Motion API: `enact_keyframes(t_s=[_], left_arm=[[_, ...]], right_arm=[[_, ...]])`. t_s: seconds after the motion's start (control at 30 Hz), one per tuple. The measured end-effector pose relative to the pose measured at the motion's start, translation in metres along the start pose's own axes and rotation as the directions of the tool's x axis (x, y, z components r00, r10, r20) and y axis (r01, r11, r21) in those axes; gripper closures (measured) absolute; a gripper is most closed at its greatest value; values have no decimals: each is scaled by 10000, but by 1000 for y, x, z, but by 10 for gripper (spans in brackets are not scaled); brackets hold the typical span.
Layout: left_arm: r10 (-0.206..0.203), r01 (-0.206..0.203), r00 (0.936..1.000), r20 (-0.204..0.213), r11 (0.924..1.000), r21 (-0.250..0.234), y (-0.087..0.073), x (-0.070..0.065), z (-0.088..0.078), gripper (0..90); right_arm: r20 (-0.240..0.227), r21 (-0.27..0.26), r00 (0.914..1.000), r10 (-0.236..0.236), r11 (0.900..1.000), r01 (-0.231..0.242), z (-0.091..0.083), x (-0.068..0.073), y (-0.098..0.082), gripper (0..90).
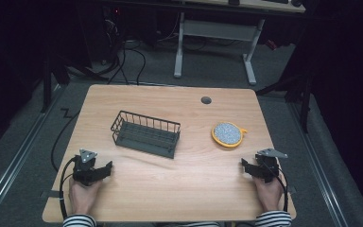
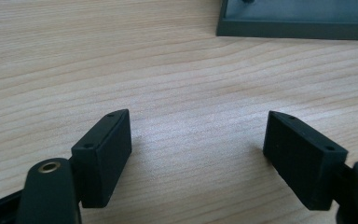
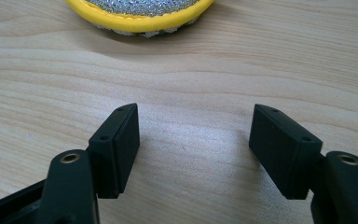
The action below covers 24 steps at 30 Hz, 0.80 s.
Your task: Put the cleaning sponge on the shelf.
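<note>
A dark wire basket (image 1: 146, 133) stands near the middle of the wooden table (image 1: 170, 189). To its right lies a round scouring pad (image 1: 228, 134) with a yellow rim and a silvery speckled top. My left gripper (image 1: 105, 171) rests at the front left, open and holding nothing; the basket's base (image 2: 298, 21) shows ahead of its jaws in the left gripper view (image 2: 198, 149). At the front right my right gripper (image 1: 246, 166) is open too, and the pad (image 3: 140, 11) lies just beyond its jaws (image 3: 193, 144).
A small dark cable hole (image 1: 206, 100) sits near the table's far edge. Beyond the table stand a white desk frame (image 1: 215, 42) and cables on a grey floor. Bare wood lies between the two hands.
</note>
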State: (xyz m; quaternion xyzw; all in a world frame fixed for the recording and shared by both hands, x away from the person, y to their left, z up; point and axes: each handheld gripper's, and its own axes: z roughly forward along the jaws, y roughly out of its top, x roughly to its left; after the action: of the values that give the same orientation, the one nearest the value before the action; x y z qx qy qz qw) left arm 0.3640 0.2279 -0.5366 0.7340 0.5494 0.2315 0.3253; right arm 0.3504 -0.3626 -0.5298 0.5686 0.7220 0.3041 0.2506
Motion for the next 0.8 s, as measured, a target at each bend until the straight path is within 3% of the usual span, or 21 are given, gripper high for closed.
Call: enact_keyframes(t_s=[0.17,0.33,0.5,0.8], left_arm=[[-261,259,9987,438,9997,40,4,1,-2,255],[-263,270,9971,709,9996,-86,13,0,-11,280],[-323,382,9922,1204,9982,-467,32,-1,-26,292],[-142,268,9885,1507,9963,-822,67,-3,-37,292]], right_arm=[[-13,-11,10000,-19,10000,19,0,0,0,336],[-22,-11,10000,-37,10000,37,0,0,0,336],[-41,-8,10000,-56,10000,56,0,0,0,336],[-61,-7,9999,-97,10000,97,0,0,0,336]])
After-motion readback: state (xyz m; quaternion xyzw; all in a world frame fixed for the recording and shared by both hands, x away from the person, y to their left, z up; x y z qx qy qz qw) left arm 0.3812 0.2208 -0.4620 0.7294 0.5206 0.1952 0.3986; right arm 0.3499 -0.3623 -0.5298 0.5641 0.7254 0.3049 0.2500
